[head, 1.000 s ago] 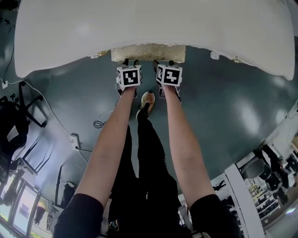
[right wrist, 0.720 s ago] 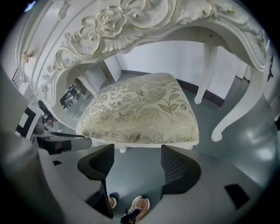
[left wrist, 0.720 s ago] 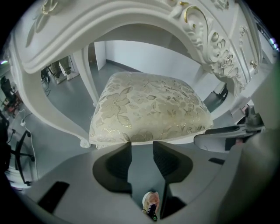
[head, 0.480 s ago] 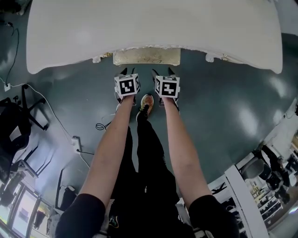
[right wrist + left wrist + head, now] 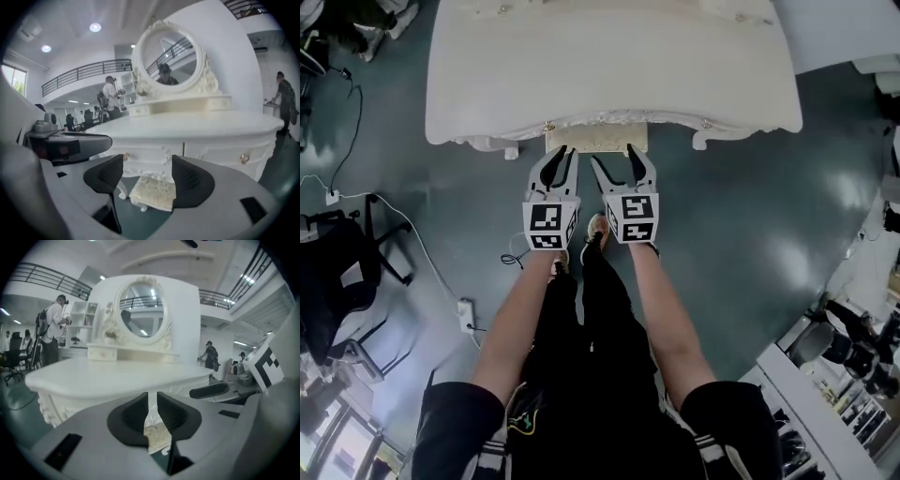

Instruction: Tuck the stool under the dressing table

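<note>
**Left hand-held gripper** (image 5: 560, 155): upper centre of the head view, pointing up the frame. Its jaws are closing, down to a narrow slit, with nothing between them. A cube with square markers (image 5: 548, 223) sits at its rear, on a bare forearm.

**Right hand-held gripper** (image 5: 614, 159): just beside the left one, to its right. Jaws apart and empty. Its own marker cube (image 5: 633, 217) is behind the jaws.

**Stool** (image 5: 596, 141): just above both sets of jaw tips in the head view and apart from them. It stands beneath the front edge of the dressing table. Only a strip of its cream, textured seat shows past that edge, between the two front legs. In the right gripper view the seat is low centre, seen through the gap between the jaws.

**Dressing table** (image 5: 609, 66): white, with a curved front and carved trim, across the top of the head view. The surface looks bare. Both gripper views show an oval mirror (image 5: 140, 310) in an ornate frame at its back, above a small drawer unit. Brass pulls show on the front drawers in the right gripper view.

**Floor** (image 5: 750, 216): dark grey-green and glossy. A shoe (image 5: 596, 225) and dark trousers are at the centre of the frame.

**Surroundings:** a power strip (image 5: 467, 314) and cables lie on the floor at lower left. A black chair (image 5: 337, 272) is at the left edge. People (image 5: 54, 329) stand at the left of the left gripper view.
</note>
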